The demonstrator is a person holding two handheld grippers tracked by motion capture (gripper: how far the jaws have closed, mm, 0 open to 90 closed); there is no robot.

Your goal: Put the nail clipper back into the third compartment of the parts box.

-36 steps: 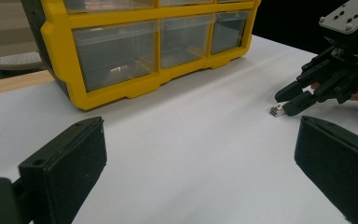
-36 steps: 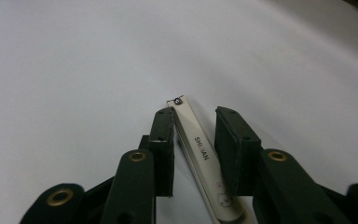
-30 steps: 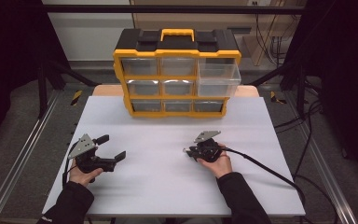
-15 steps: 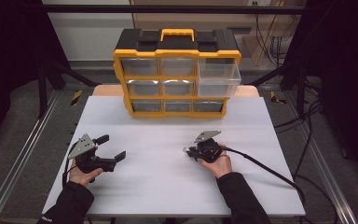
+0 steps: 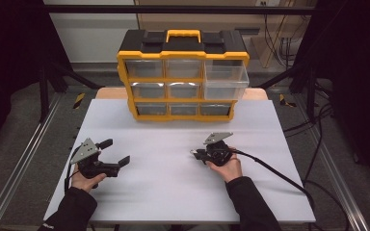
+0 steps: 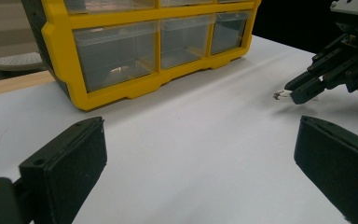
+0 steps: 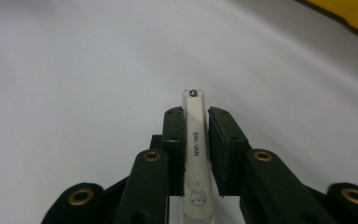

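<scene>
My right gripper (image 7: 196, 116) is shut on a slim white tool (image 7: 194, 140) printed with small lettering and a cat face; the tool's tip with a small dark rivet pokes out past the pads. In the high view the right gripper (image 5: 196, 154) rests low over the white table (image 5: 173, 197), right of centre, pointing left. My left gripper (image 5: 116, 152) lies at the table's left with its jaws wide apart and nothing between them. The left gripper view has its own jaws (image 6: 200, 168) spread wide, and the right gripper (image 6: 303, 91) with the tool's white tip (image 6: 279, 95) farther off.
A yellow and black drawer organizer (image 5: 183, 115) with clear drawers stands at the table's far edge. Its upper right drawer (image 5: 225, 83) is pulled out. A black cable (image 5: 274, 171) trails from the right gripper across the table's right side. Metal rails flank the table.
</scene>
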